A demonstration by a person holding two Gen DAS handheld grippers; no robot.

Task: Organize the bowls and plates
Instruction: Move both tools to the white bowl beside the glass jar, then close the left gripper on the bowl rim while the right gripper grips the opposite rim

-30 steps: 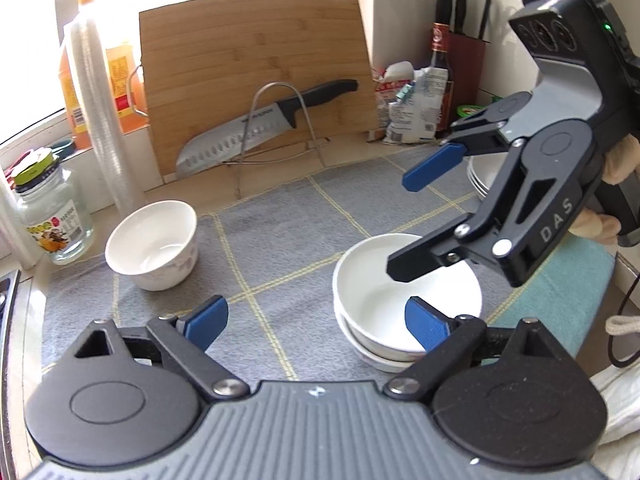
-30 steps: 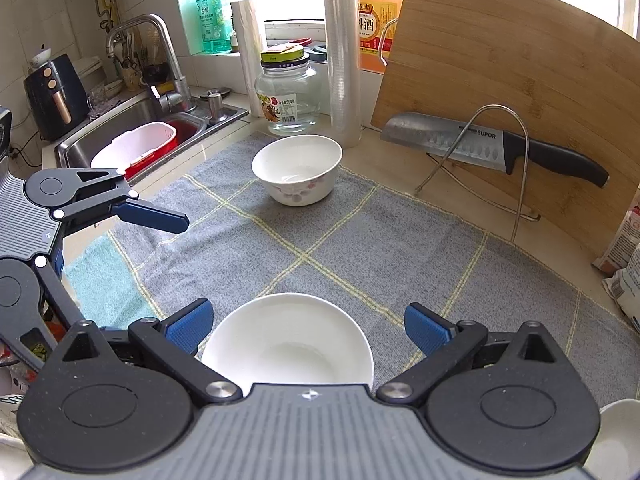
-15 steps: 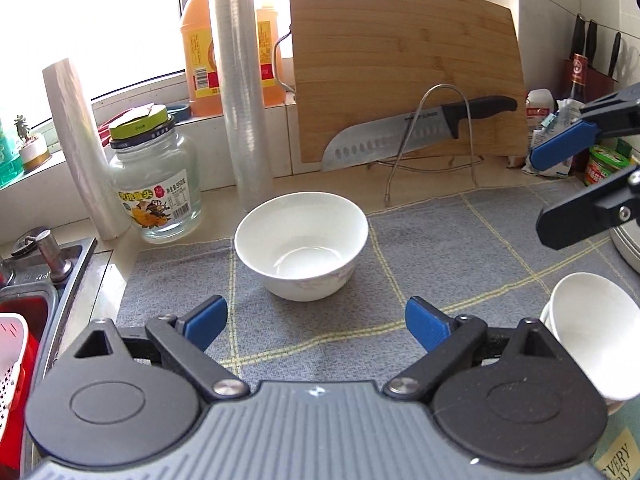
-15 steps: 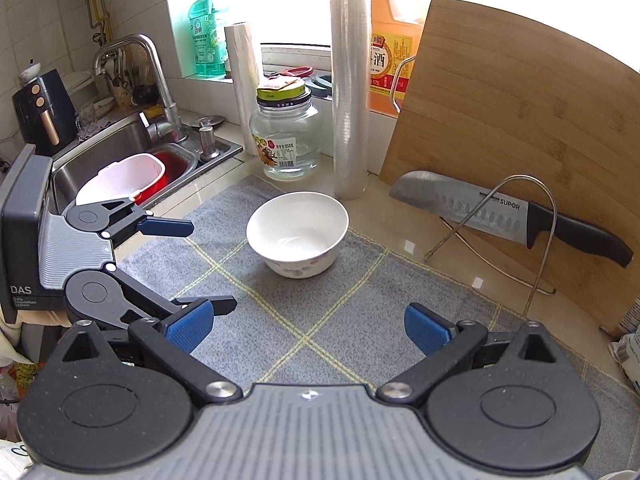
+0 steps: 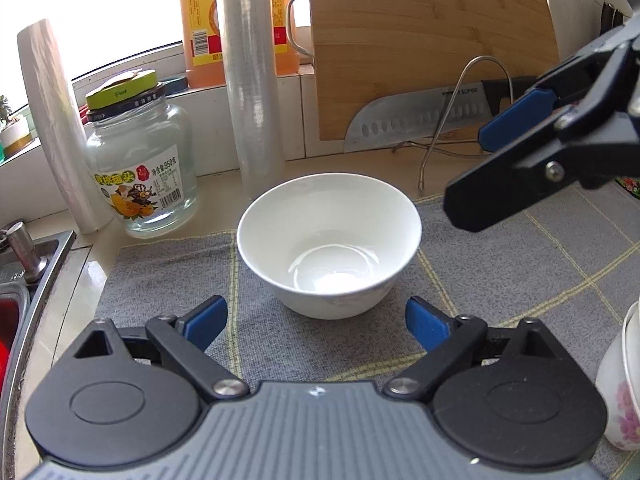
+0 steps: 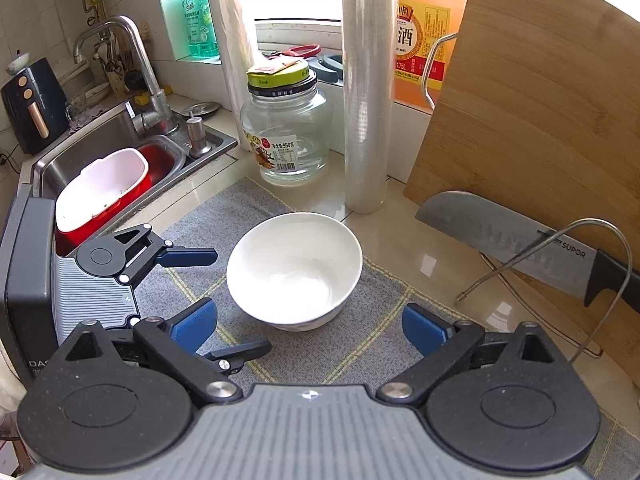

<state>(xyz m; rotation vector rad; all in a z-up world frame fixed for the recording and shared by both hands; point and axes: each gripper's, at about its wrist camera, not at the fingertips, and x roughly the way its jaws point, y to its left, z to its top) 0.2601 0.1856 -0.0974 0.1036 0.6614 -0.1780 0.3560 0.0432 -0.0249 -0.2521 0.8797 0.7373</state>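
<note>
A white bowl (image 5: 329, 246) stands upright on the grey checked mat (image 5: 520, 264), just ahead of my left gripper (image 5: 316, 322), which is open and empty. The same bowl (image 6: 295, 270) sits just ahead of my right gripper (image 6: 310, 326), also open and empty. In the left wrist view the right gripper (image 5: 486, 174) hangs above the mat to the bowl's right. In the right wrist view the left gripper (image 6: 236, 304) is at the bowl's left. A stack of white bowls with a pink flower print (image 5: 624, 380) shows at the right edge.
A glass jar (image 5: 140, 160), two cling film rolls (image 5: 252, 80), an orange bottle (image 5: 200, 20), a bamboo board (image 5: 432, 40) and a knife (image 5: 420, 116) on a wire rack (image 6: 560, 264) stand behind the bowl. A sink (image 6: 80, 152) with a red and white basin (image 6: 100, 188) lies at left.
Both grippers have turned away from the stacked bowls and moved in on the single bowl, which now looms larger between the open fingers. Both stay open.
</note>
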